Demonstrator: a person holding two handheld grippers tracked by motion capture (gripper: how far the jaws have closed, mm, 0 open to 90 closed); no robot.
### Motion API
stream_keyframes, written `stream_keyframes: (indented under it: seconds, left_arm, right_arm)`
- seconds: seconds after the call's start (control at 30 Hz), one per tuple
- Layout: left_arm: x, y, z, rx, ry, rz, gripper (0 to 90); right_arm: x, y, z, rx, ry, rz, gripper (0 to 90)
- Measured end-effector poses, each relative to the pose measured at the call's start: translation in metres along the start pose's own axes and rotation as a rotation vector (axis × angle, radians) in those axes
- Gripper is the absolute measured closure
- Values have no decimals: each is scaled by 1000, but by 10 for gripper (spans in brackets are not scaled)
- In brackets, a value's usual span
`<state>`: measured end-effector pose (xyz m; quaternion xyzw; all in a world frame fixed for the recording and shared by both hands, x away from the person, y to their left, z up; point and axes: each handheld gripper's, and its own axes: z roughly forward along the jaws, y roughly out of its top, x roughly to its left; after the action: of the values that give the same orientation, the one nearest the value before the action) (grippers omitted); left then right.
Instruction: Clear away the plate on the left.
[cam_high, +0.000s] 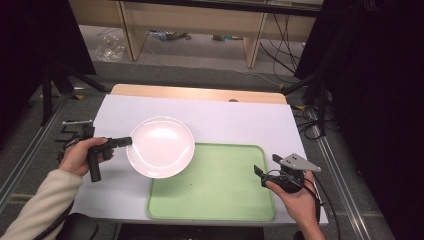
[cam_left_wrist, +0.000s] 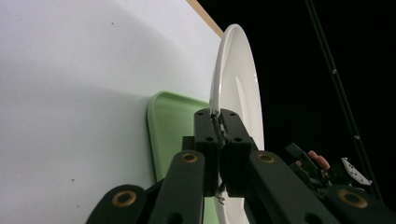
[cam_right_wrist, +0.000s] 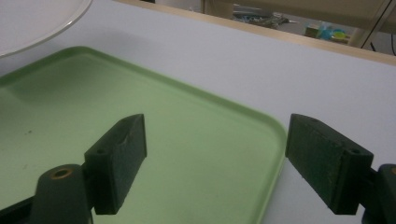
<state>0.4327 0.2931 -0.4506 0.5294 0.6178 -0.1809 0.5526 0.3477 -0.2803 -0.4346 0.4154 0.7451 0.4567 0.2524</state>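
Note:
A round white plate (cam_high: 160, 146) hangs over the white table cover, its right part above the left corner of the green tray (cam_high: 220, 185). My left gripper (cam_high: 127, 141) is shut on the plate's left rim, and the left gripper view shows the plate (cam_left_wrist: 238, 84) edge-on between the closed jaws of that gripper (cam_left_wrist: 218, 128). My right gripper (cam_high: 260, 172) hovers over the tray's right edge, held by a hand. Its jaws stand wide apart in the right gripper view (cam_right_wrist: 215, 154), with nothing between them, above the tray (cam_right_wrist: 187, 135). A piece of the plate (cam_right_wrist: 37, 18) shows at the top left there.
The white cover (cam_high: 240, 125) spreads behind and beside the tray, with the wooden table edge (cam_high: 200, 93) at the back. Black stands and cables (cam_high: 310, 100) crowd the floor at right, a rail (cam_high: 30, 150) runs along the left, and wooden furniture (cam_high: 200, 25) stands beyond.

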Motion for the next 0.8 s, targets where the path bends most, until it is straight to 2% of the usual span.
stream_keyframes:
  seconds: [0.8]
  left_arm:
    - [-8, -4, 16, 43, -15, 10, 864]
  right_arm:
    - [0, 0, 0, 0, 0, 0, 214]
